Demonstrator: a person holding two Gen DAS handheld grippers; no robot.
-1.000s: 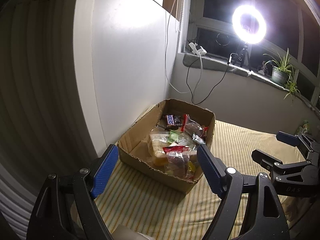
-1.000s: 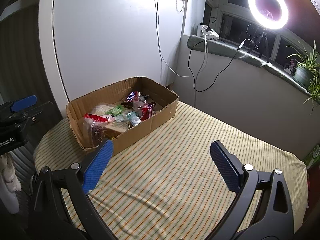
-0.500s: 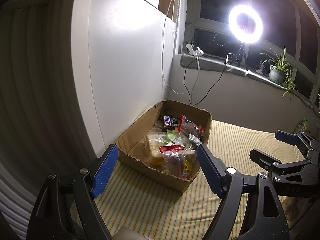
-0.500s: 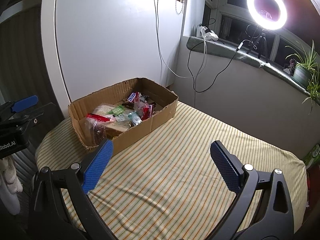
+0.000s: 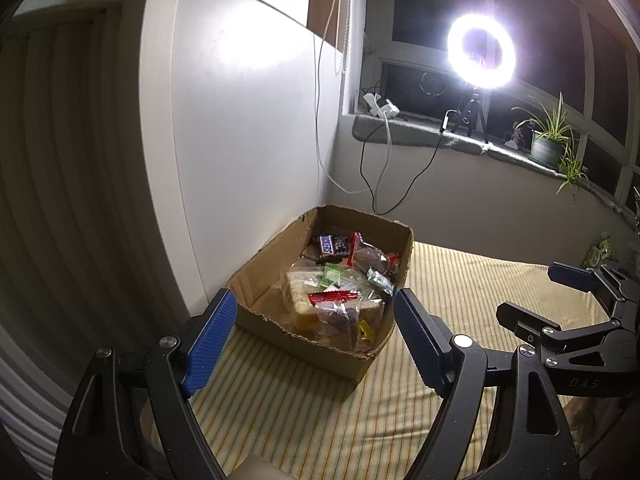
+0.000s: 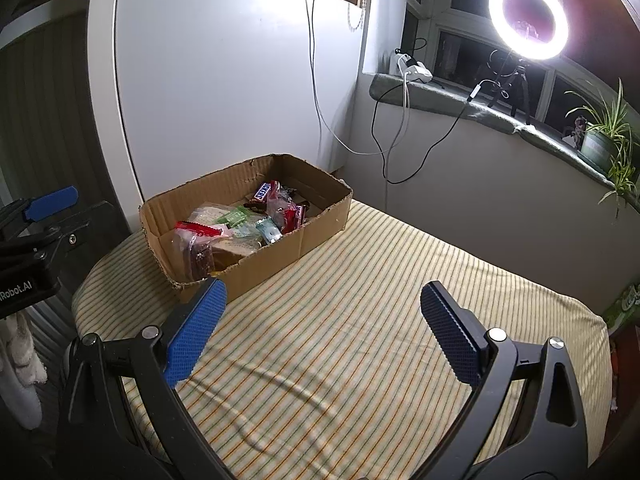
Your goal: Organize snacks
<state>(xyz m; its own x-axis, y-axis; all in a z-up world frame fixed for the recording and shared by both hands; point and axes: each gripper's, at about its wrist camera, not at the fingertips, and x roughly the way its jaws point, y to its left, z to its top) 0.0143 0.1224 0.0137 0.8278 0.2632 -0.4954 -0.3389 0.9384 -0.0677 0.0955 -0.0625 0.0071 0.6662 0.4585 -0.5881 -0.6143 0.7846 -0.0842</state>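
Observation:
A low cardboard box (image 5: 256, 280) stands on the striped tablecloth (image 5: 304, 408) by the white wall; it also shows in the right wrist view (image 6: 280, 248). It holds several wrapped snacks: a Snickers bar (image 5: 329, 245), a bagged sandwich (image 5: 304, 296), red and green packets. My left gripper (image 5: 312, 340) is open and empty, just short of the box's near wall. My right gripper (image 6: 320, 332) is open and empty over bare cloth, to the right of the box; it also shows in the left wrist view (image 5: 560, 292).
A white cabinet panel (image 6: 224, 96) rises behind the box. A ring light (image 6: 528, 16) on a tripod, a charger with hanging cables (image 6: 416, 70) and a potted plant (image 6: 600, 140) sit on the windowsill. A green packet (image 6: 628, 304) lies past the table's right edge.
Both views have drifted slightly; the box sits a little higher and farther in the left wrist view. Both grippers stay open and empty.

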